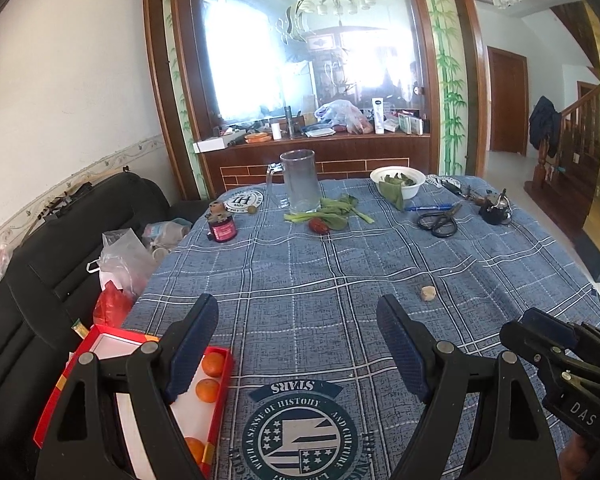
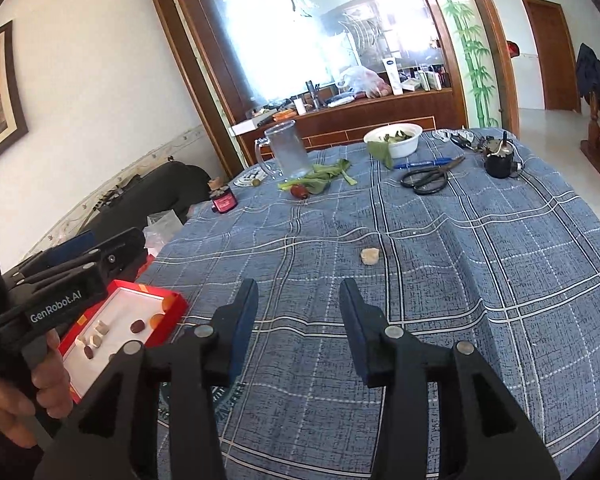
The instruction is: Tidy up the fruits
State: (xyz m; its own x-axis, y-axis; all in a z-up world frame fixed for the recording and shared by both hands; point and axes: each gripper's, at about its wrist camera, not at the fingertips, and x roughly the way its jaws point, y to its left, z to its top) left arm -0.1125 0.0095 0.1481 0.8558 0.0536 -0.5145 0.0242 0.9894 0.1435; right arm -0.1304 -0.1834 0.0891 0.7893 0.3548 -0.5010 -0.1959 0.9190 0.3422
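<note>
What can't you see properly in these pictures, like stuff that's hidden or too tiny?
- Red box, left wrist view: the left tool covers most of its inside; only three oranges show.
- Same box, right wrist view: the left tool's body hides its near end; the small pieces inside are too tiny to name.
- Pale lump on the tablecloth: too small to identify.
- White bowl: contents partly hidden by its rim.

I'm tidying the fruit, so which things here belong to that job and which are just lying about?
Job:
red box
oranges
red fruit
pale piece
left gripper, open
right gripper, open

Lying about:
glass mug
greens
white bowl
scissors
pen
small jar
</note>
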